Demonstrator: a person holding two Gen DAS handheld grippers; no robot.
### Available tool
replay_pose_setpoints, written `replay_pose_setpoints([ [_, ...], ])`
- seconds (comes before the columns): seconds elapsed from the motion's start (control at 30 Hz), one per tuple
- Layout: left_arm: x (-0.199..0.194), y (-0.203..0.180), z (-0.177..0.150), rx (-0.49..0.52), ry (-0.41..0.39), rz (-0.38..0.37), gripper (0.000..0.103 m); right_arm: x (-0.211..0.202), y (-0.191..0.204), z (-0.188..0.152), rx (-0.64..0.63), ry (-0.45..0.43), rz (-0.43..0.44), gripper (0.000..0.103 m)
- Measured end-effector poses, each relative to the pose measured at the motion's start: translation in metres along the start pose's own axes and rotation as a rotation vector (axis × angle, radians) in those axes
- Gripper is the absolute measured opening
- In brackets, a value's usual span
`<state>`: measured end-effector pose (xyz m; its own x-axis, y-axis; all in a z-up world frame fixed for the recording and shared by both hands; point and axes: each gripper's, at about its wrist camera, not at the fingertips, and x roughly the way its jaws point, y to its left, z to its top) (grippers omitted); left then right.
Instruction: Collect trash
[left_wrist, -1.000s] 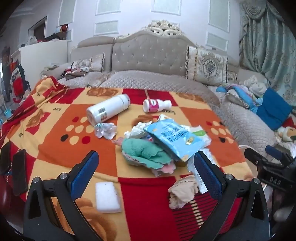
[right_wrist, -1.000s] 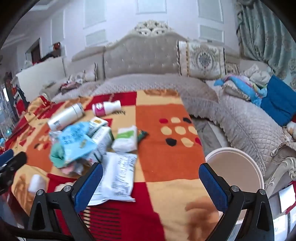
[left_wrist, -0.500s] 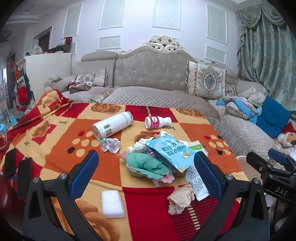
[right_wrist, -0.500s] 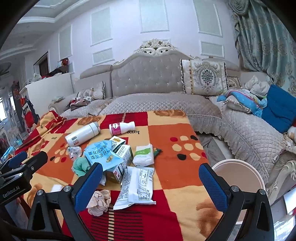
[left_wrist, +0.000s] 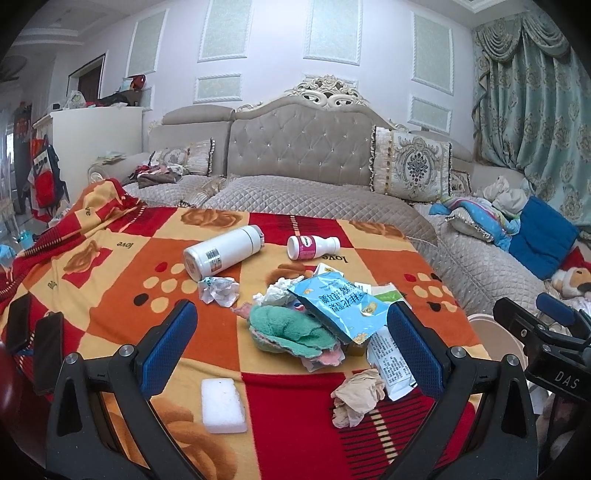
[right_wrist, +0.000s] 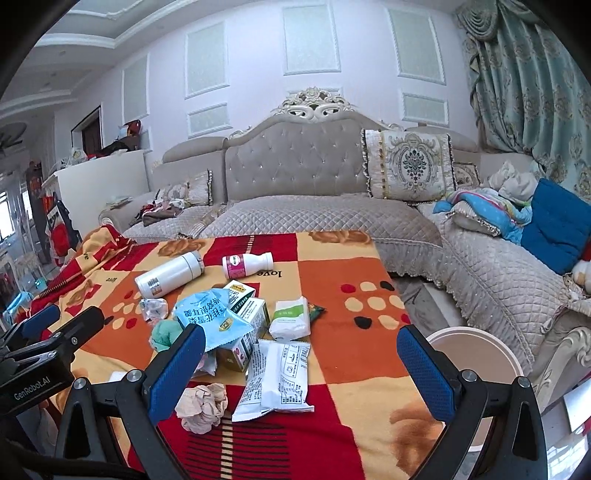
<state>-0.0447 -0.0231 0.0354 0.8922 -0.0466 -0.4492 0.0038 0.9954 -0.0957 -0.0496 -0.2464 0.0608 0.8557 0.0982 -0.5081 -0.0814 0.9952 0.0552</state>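
Over the last second both cameras have been raised and drawn back from the blanket-covered counter (left_wrist: 110, 280), so that the whole litter pile and more of the room behind it are now framed. Nothing on the blanket appears to have been moved, and nothing has been picked up.

The left gripper (left_wrist: 291, 345) is held with its jaws wide and empty, above the near edge of the counter. The right gripper (right_wrist: 301, 365) is likewise held wide and empty, with the white bin (right_wrist: 476, 350) seen just off the counter's right edge.

The trash lies clustered at the centre: a blue snack bag (left_wrist: 340, 310) resting over a green cloth (left_wrist: 291, 328), a white printed wrapper (right_wrist: 279, 376) at the near side, a beige crumpled tissue (right_wrist: 203, 406) just beside it, a white crumpled paper (left_wrist: 218, 291) near the white flask (left_wrist: 221, 256), and a small pink-labelled bottle (left_wrist: 312, 246) further back. A white sponge (left_wrist: 221, 404) lies apart at the near left.

The pull-back is judged to be a survey before the 1st pick; collection seems not yet begun. The wrapper and beige tissue lie nearest the right jaws and the bin, so they are judged the likeliest 1st targets.
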Motion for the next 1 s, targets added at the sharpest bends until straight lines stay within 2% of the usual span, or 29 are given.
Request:
replay_pose_setpoints([
  [1.0, 0.0009, -0.0018, -0.003, 0.006, -0.003, 0.001, 0.102, 0.0007, -0.0039, 0.0008, 0.004, 0.011, -0.011, 0.103],
])
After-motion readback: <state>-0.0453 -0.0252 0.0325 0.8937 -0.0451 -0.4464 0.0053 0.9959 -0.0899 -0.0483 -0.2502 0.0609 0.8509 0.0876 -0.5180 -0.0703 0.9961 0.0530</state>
